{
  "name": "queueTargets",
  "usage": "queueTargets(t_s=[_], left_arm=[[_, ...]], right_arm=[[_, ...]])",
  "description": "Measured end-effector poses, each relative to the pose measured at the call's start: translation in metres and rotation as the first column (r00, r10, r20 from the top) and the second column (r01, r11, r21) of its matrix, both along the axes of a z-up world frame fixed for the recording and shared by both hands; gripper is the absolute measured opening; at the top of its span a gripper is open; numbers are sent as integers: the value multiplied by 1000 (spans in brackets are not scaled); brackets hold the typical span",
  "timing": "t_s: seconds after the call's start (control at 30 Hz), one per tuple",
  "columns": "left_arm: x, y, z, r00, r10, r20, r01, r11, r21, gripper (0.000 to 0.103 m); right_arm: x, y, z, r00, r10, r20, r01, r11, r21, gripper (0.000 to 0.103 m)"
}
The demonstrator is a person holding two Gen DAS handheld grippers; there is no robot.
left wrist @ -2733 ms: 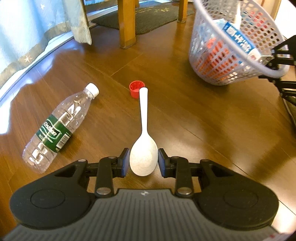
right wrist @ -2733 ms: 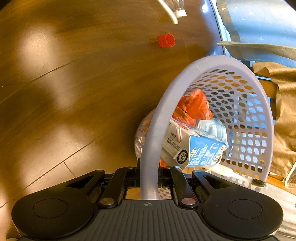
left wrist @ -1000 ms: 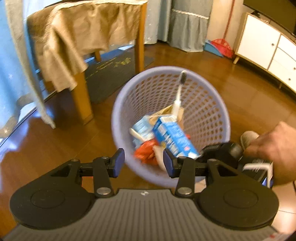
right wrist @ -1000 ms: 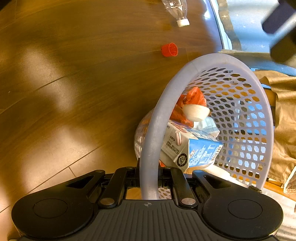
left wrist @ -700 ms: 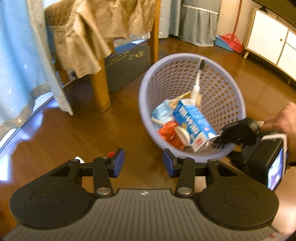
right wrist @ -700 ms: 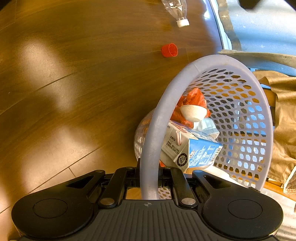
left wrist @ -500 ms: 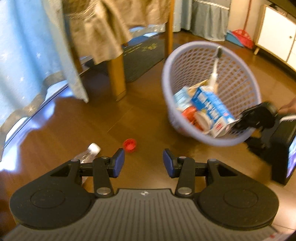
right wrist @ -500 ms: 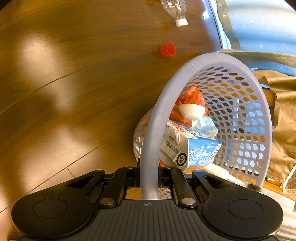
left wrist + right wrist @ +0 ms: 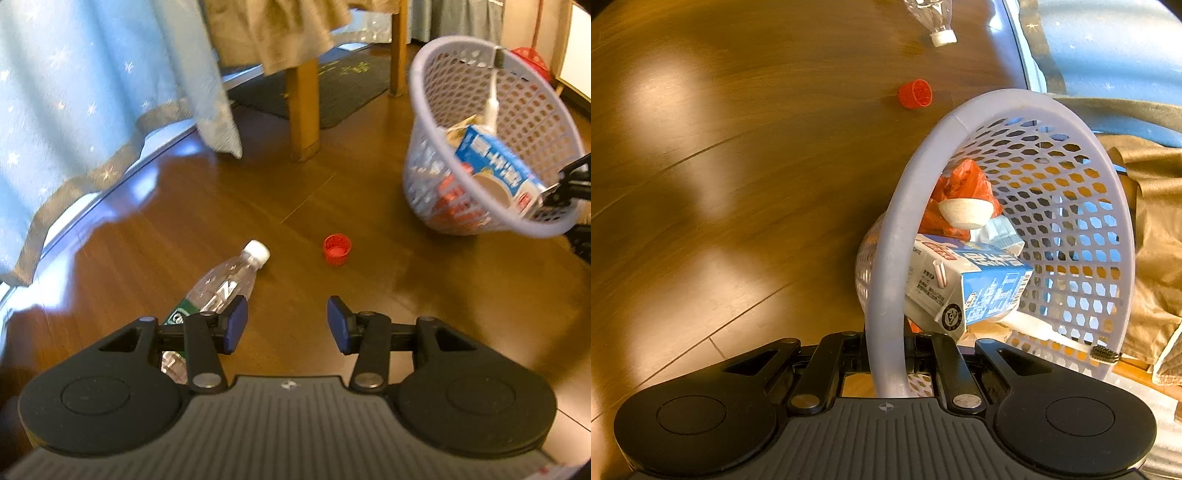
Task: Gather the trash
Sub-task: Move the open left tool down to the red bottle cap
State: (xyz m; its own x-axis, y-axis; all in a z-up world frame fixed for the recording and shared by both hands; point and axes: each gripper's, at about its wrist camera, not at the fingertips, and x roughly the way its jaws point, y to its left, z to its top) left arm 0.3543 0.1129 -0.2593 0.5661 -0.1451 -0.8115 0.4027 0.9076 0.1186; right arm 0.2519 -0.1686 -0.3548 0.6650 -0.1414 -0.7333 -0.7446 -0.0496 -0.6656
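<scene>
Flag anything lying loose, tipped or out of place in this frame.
A plastic bottle lies on its side on the floor, a loose red cap beside it. The basket hangs tilted, its rim pinched by the right gripper.

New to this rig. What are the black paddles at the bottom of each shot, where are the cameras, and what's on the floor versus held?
No robot here: a person carries a two-finger gripper in each hand, with a fisheye camera on each looking along the fingers. The black shapes are the grippers' own bodies.

Left view: the left gripper is empty, jaws opening, above the wooden floor. On the floor lie a clear bottle and a red cap.

Right view: the right gripper is shut on the rim of the lilac basket, held tilted. Inside it are a blue carton, red wrapper, white spoon and toothbrush.
</scene>
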Motion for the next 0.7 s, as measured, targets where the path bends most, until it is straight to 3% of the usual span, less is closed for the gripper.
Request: queueTargets(t_s=[0.2,0.7], left_arm=[[4,8,-17,1000,17,1,-17,1000,-9,44],[24,-28,-52,1000,-20,2,20,998,-61,51]], right_arm=[[-2,3,-3,1000,-7,6,7,1000,-3,6],[-1,6,-9,1000,-5,26,5,1000,6,6]])
